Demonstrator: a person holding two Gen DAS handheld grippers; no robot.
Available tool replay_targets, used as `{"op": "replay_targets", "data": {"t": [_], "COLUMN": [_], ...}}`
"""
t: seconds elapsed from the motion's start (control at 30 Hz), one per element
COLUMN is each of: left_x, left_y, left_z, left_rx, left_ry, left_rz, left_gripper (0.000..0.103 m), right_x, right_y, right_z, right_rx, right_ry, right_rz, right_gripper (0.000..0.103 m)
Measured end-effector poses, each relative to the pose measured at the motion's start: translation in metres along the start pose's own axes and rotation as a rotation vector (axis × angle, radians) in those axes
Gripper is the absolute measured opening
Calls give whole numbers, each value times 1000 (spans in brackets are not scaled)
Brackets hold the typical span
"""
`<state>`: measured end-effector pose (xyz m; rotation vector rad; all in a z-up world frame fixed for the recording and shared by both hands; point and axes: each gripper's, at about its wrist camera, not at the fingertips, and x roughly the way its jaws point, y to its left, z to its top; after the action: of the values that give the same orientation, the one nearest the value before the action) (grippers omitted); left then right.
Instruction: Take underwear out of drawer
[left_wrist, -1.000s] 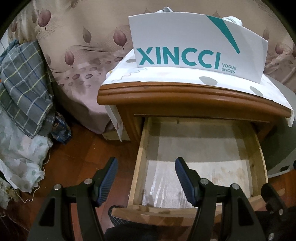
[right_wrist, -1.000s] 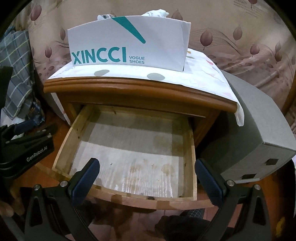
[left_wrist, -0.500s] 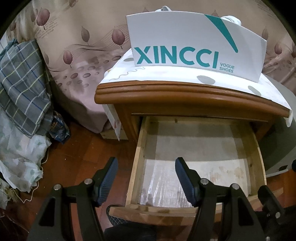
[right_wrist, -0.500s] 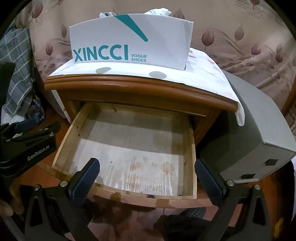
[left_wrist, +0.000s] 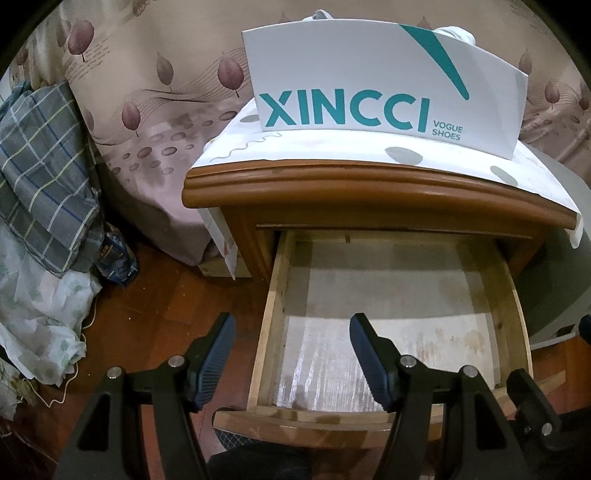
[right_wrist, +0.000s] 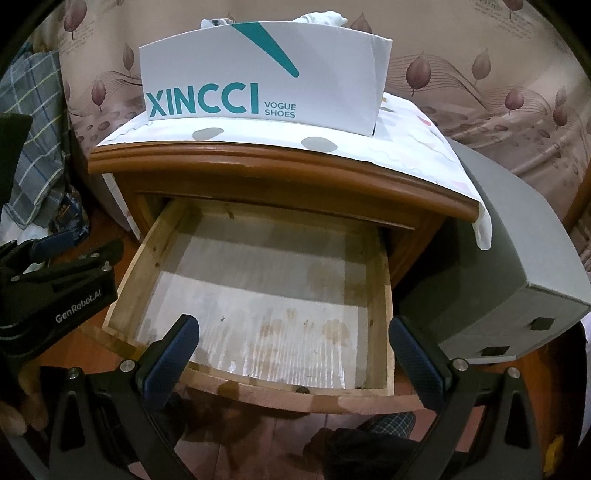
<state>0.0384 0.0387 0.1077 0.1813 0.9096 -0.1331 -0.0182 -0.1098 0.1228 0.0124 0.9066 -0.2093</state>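
Tools (right_wrist: 291, 354): 2 (1 drawer (right_wrist: 384, 295))

The view from the left claw (left_wrist: 291, 341) has drifted slightly, the drawer (left_wrist: 273, 310) sitting a touch further right.

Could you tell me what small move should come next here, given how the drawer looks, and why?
Probably push the drawer shut with the left hand-held gripper. It stands pulled out and its stained bottom lies bare in both views, with no underwear showing. White cloth shows above the shoe box on the nightstand, and both the left and the right hand-held gripper are open, holding nothing.
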Motion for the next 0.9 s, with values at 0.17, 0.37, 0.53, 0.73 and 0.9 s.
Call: {"op": "replay_targets", "data": {"t": [0.17, 0.37, 0.53, 0.73, 0.9], "left_x": [-1, 2, 3, 2, 3], "left_y": [0, -1, -2, -1, -2], "left_z": [1, 1, 1, 1, 0], "left_rx": [3, 3, 2, -7, -3], "left_ry": [0, 6, 8, 9, 17], "left_rz": [-3, -8, -6, -13, -13], "left_gripper": [66, 66, 66, 66, 66], "right_x": [1, 3, 4, 4, 4], "right_y": [1, 1, 1, 2, 1], "right_z": [1, 2, 3, 5, 5], "right_rx": [-5, -11, -12, -10, -11], "right_ry": [3, 14, 16, 17, 17], "right_rz": [-4, 2, 10, 9, 10], "right_gripper": [101, 101, 101, 101, 101]}}
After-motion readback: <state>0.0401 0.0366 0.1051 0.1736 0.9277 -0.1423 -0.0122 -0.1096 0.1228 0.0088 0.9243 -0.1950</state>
